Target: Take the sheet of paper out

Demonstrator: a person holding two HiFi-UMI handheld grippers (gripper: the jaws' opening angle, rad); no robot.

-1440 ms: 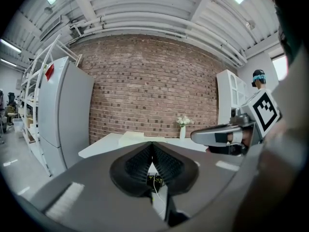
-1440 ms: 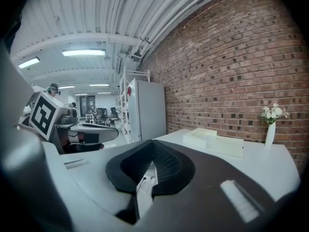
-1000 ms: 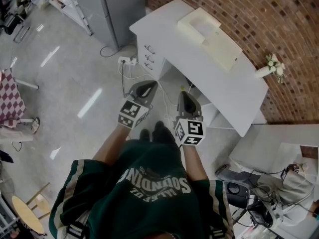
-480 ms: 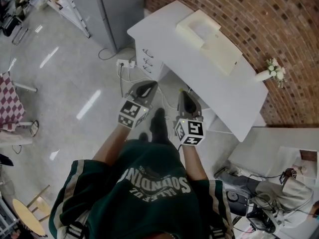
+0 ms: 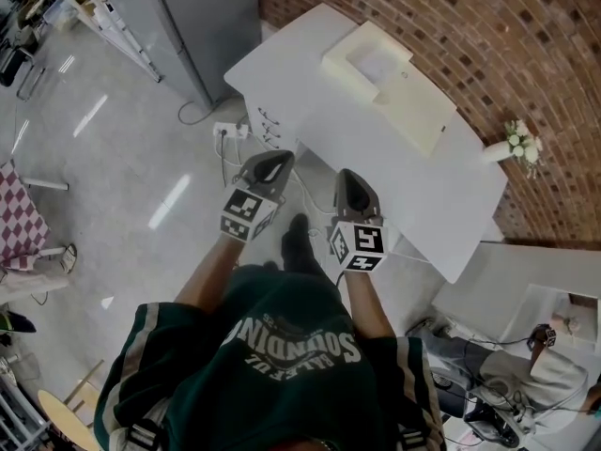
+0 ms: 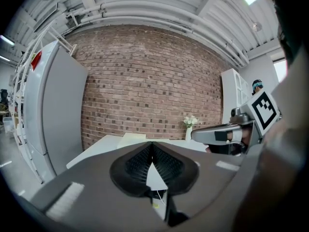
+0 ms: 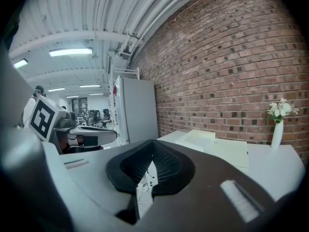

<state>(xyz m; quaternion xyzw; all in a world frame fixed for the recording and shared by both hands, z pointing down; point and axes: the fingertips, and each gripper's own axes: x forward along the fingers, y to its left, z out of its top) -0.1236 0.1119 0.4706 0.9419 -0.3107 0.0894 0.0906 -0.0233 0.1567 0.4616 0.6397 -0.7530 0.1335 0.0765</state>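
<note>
Nothing is done yet: our left tool [image 5: 273,161] and right tool [image 5: 347,177], both closed and empty, are held short of the white desk [image 5: 441,186], where what we take for the white sheet of paper [image 5: 378,62] lies in the shallow cream box [image 5: 342,67]. Only the head view looks into that box; the gripper views catch it edge-on.

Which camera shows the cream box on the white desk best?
Head view: it looks down on the whole cream rectangular box and its top. The right gripper view shows it side-on, low; the left gripper view catches only a distant sliver.
</note>
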